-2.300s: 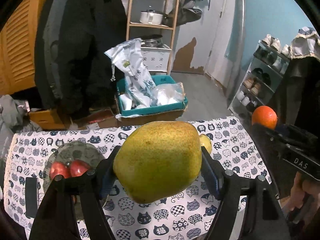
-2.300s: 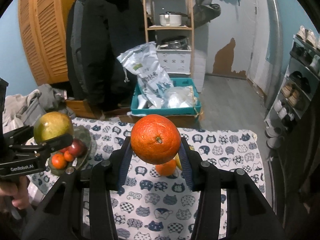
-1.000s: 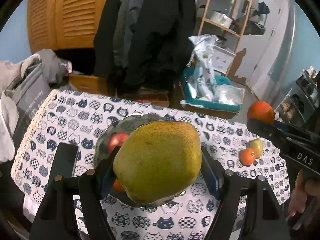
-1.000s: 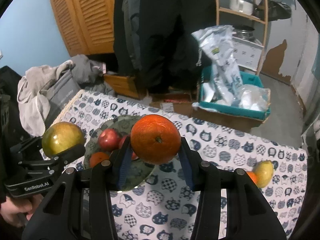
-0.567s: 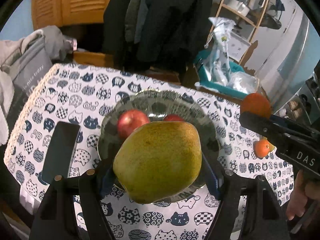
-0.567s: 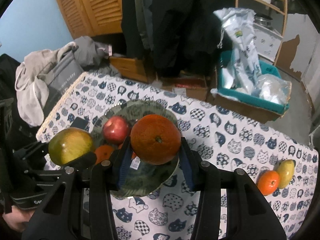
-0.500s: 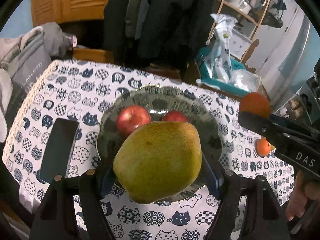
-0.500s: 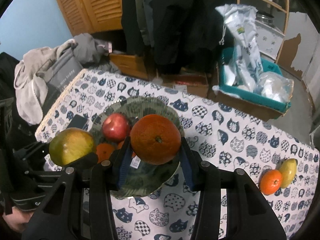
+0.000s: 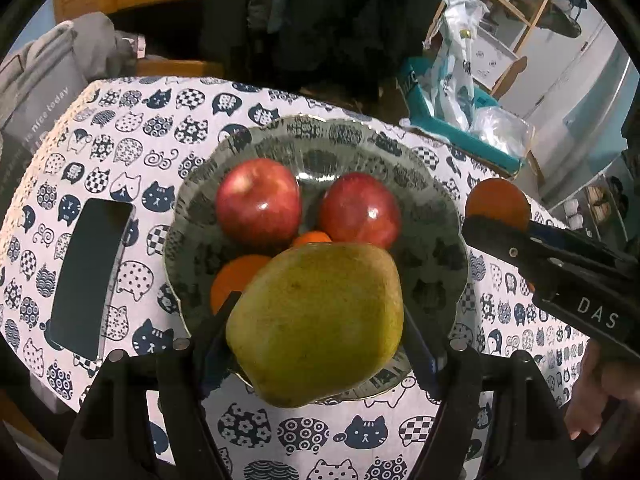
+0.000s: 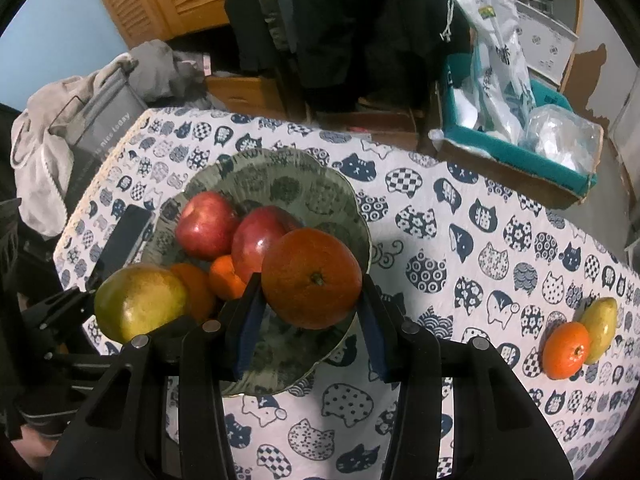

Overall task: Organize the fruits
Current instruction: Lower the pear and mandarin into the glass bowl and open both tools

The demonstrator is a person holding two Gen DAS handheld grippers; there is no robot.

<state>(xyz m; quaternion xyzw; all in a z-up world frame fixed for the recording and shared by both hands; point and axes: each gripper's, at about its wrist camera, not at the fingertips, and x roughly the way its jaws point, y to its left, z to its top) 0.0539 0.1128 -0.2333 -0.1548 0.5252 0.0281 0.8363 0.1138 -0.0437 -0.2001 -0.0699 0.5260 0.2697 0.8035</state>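
My left gripper [image 9: 316, 328] is shut on a green-yellow pear [image 9: 316, 320] and holds it over the near side of a grey patterned bowl [image 9: 352, 136]. The bowl holds two red apples [image 9: 258, 200] and small oranges [image 9: 234, 276]. My right gripper [image 10: 310, 308] is shut on a large orange [image 10: 312, 278] above the bowl's right rim [image 10: 352, 200]. The right gripper with its orange also shows in the left wrist view [image 9: 498, 204]. A small orange [image 10: 566, 356] and a yellow pear [image 10: 600, 328] lie on the cloth at the far right.
A dark phone [image 9: 90, 276] lies left of the bowl on the cat-print tablecloth [image 10: 460, 240]. Beyond the table's far edge stand a teal box with bags [image 10: 520, 128], hanging coats [image 9: 320, 12] and a grey bag [image 10: 92, 120].
Both grippers have moved closer to the bowl and lower, each still holding its fruit. The bowl now fills more of both views.
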